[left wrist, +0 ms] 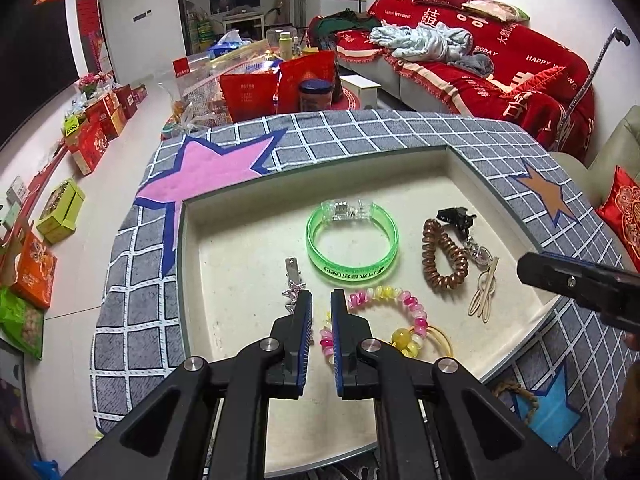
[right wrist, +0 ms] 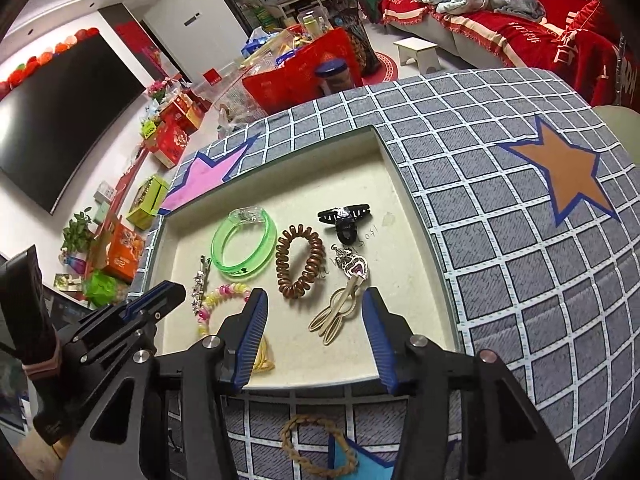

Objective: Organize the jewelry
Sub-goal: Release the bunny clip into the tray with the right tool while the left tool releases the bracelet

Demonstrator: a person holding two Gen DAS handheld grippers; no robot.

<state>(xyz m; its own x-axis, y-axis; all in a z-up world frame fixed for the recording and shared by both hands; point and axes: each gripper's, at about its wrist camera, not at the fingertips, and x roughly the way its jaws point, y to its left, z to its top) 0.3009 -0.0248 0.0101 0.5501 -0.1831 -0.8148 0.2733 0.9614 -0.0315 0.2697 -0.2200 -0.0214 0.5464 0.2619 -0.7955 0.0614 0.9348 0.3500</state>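
A cream tray [left wrist: 248, 216] [right wrist: 400, 280] holds jewelry: a green bangle [left wrist: 352, 272] [right wrist: 244, 246], a brown coil tie [left wrist: 442, 256] [right wrist: 300, 264], a pink and yellow bead bracelet [left wrist: 400, 300] [right wrist: 218, 298], a silver clip [left wrist: 292, 280] [right wrist: 199, 284], a cream hair clip [left wrist: 486, 290] [right wrist: 336, 312], a black claw clip [right wrist: 344, 216] and a heart charm [right wrist: 354, 268]. My left gripper [left wrist: 321, 300] hovers narrowly open and empty between the silver clip and the bead bracelet. My right gripper [right wrist: 312, 300] is wide open and empty above the cream hair clip.
The tray sits in a grey checked mat [left wrist: 132, 280] [right wrist: 520, 240] with a pink star [left wrist: 208, 172], an orange star [right wrist: 568, 172] and a blue star [left wrist: 548, 412]. A braided brown bracelet [right wrist: 316, 448] lies on the mat near the blue star. A red sofa [left wrist: 500, 60] stands behind.
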